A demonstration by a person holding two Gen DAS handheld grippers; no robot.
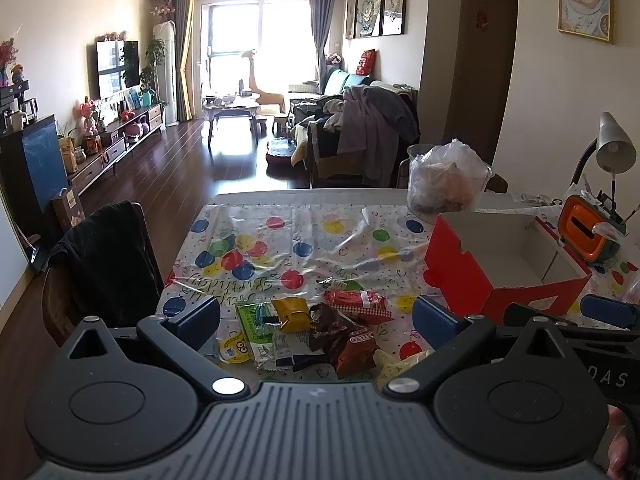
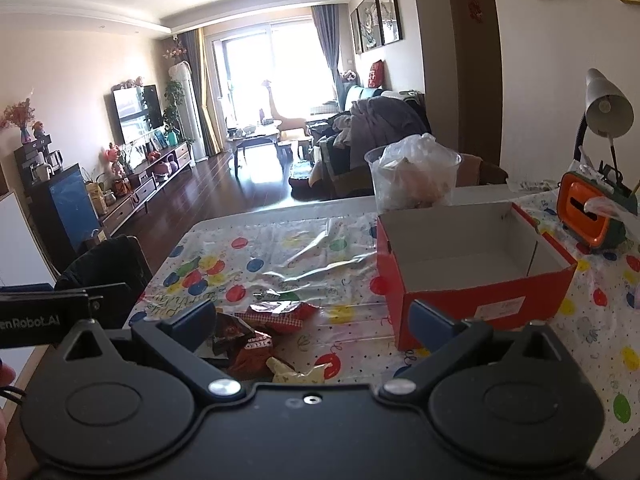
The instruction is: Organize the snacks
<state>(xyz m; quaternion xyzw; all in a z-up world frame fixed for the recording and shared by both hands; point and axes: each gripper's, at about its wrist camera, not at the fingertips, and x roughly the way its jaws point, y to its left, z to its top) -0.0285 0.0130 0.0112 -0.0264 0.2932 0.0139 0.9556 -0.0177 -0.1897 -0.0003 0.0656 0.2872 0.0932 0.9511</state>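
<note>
Left wrist view: left hand-held gripper (image 1: 316, 316) low over the bench (image 1: 248, 200), blue fingers spread wide, nothing between them. Under it, a little heap of snacks (image 1: 316, 332) near the front edge of the bench: a green pack (image 1: 256, 320), a small yellow pack (image 1: 294, 312), a red pack (image 1: 360, 302), a dark brown pack (image 1: 328, 320), and a red-brown Oreo pack (image 1: 354, 350) with "OREO" in white, seen upside down. A round yellow lid with a cartoon face (image 1: 234, 348) beside the green pack.

Bench covered with a shiny plastic cloth (image 1: 320, 236) full of bright balloons, with "Happy Birthday" seen upside down. To the right, an open red box (image 1: 500, 260), white inside, nothing seen in it. Behind the box, a clear tub with a plastic bag (image 1: 448, 176) in it. Further right, an orange and green case (image 1: 588, 232) and a grey lamp (image 1: 614, 144).

Right wrist view: right hand-held gripper (image 2: 312, 320) also spread wide and holding nothing, just in front of the red box, snacks under its left finger. A white label on the box front, too small to read. "enRobot.AI" in white on the black body at the left edge.

Past the bench: a long room with a dark wood floor (image 1: 180, 176), a TV (image 1: 118, 66) on the left wall, a sofa piled with clothes (image 1: 360, 120), a bright window (image 1: 256, 32), and a dark jacket on a chair (image 1: 108, 260) at the left of the bench.
</note>
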